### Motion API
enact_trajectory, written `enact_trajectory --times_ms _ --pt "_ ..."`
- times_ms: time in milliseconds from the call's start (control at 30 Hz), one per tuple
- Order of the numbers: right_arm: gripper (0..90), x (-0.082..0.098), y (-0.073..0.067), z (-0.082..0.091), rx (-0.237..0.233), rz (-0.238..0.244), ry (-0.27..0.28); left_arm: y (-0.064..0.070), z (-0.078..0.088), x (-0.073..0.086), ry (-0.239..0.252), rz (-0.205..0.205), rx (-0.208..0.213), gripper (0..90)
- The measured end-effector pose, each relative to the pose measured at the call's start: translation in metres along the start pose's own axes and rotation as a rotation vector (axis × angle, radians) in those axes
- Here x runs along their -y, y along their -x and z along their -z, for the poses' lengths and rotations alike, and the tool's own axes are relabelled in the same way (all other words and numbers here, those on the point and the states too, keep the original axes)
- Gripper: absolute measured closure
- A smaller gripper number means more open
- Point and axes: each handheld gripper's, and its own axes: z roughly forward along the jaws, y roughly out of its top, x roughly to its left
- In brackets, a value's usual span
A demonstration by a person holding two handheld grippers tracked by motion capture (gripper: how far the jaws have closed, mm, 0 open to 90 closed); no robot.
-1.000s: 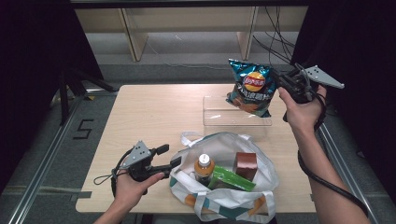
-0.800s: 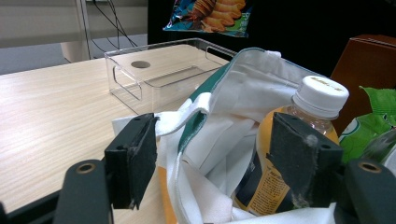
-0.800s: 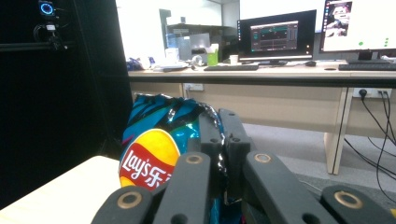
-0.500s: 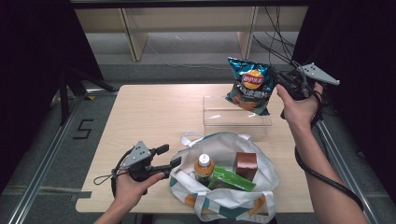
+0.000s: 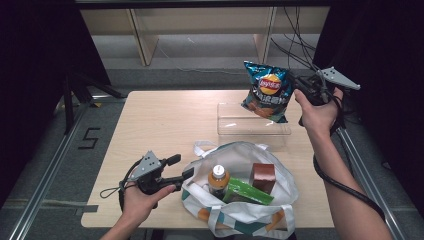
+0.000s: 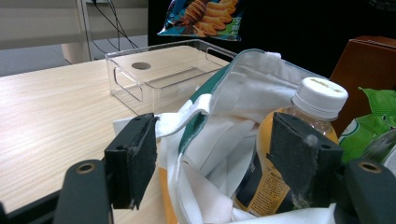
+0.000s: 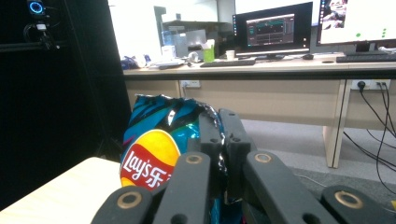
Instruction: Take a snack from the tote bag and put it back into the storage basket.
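Observation:
A blue chip bag (image 5: 267,91) hangs in the air over the far right end of a clear plastic bin (image 5: 252,126), and my right gripper (image 5: 296,90) is shut on its right edge. The right gripper view has the bag (image 7: 154,140) pinched between the jaws, logo facing the camera. My left gripper (image 5: 181,167) rests open at the left rim of a white tote bag (image 5: 245,200). The tote's cloth (image 6: 205,126) and a capped bottle (image 6: 299,135) lie between the open jaws. The bottle (image 5: 218,180), a brown box (image 5: 263,176) and a green packet (image 5: 247,192) sit inside the tote.
The wooden table (image 5: 160,120) has bare room on its left half. Its front edge lies just under the tote. Black metal rails (image 5: 45,175) run along both sides of the table. Cables (image 5: 295,55) hang behind the far edge.
My right gripper has carried the chip bag a little higher and slightly left above the bin. The left gripper has stayed at the tote's rim.

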Motion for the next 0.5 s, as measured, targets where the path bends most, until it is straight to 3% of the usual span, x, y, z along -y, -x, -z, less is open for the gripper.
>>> enact_trajectory --times_ms 500 --pt "89.9 0.0064 0.0024 -0.0085 0.002 -0.005 -0.008 -0.0001 0.0 0.0 0.0 0.0 0.0 31.6"
